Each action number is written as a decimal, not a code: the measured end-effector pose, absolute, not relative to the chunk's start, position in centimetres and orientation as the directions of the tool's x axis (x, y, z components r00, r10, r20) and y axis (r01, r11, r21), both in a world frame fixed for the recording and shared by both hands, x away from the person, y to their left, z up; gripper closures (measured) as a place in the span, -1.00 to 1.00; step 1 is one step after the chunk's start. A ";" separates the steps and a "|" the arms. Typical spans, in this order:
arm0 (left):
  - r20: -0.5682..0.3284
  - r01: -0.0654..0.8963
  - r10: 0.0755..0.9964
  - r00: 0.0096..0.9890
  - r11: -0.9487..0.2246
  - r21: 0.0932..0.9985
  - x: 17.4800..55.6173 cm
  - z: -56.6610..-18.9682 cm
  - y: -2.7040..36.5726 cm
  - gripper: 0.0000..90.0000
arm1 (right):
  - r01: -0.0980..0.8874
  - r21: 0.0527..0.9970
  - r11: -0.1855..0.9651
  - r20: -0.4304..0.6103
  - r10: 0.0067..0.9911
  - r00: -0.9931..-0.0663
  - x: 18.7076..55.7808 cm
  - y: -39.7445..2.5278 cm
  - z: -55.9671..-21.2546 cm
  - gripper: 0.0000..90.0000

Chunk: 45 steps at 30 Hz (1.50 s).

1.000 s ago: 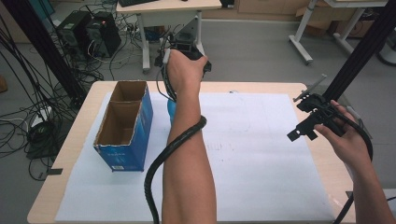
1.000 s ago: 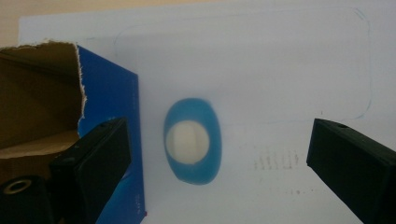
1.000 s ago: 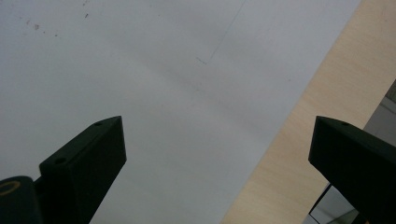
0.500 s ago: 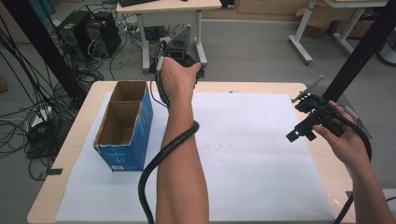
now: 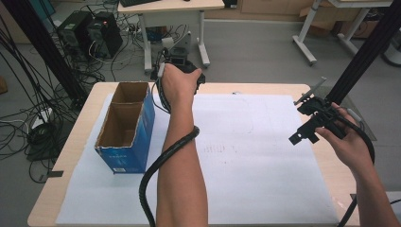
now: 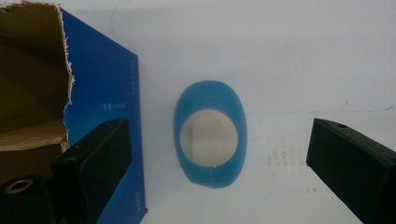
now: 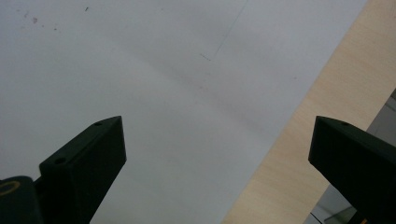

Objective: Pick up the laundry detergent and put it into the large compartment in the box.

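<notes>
A blue oval object (image 6: 210, 135) with a round white middle lies on the white paper, close beside the blue cardboard box (image 6: 109, 98). My left gripper (image 6: 218, 151) hovers straight above it, open wide, one jaw over the box's side and the other over bare paper. In the high view the left gripper (image 5: 185, 72) sits under the hand near the table's far edge, next to the box (image 5: 127, 137). My right gripper (image 5: 305, 119) is held open above the table's right side, with nothing between its jaws (image 7: 215, 140).
The box (image 5: 120, 125) is open-topped with two compartments and torn cardboard edges. White paper (image 5: 246, 156) covers most of the wooden table (image 5: 80, 113). The table's right edge (image 7: 299, 126) lies under the right gripper. Desks, cables and computers stand beyond the table.
My left hand has shifted slightly left, towards the box, and the forearm now covers the blue object in the high view. The right gripper has hardly moved.
</notes>
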<state>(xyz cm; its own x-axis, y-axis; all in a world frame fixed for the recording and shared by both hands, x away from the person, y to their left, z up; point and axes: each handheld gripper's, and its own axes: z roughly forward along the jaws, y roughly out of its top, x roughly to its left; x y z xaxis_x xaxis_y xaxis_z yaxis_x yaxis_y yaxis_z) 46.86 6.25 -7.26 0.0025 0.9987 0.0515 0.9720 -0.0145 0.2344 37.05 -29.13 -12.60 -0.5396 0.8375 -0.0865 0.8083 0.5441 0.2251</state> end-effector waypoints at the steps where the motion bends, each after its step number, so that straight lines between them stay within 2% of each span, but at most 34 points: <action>1: 0.051 0.973 0.999 0.002 -0.014 0.232 46.9 -7.4 6.3 -0.84 | 0.808 0.224 0.545 -0.087 0.837 -0.540 37.1 -29.1 -12.6 -0.91; 45: 0.039 0.986 0.999 0.005 -0.011 0.165 48.6 -11.4 7.0 -0.84 | 0.814 0.207 0.542 -0.084 0.839 -0.537 37.6 -29.0 -13.1 -0.91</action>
<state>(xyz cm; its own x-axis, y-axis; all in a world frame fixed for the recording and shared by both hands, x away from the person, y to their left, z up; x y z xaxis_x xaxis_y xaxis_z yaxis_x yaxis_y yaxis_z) 48.62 6.99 -11.35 0.0047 0.9992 0.0386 0.9862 -0.0111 0.1654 37.60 -28.95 -13.11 -0.5374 0.8392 -0.0837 0.8143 0.5421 0.2074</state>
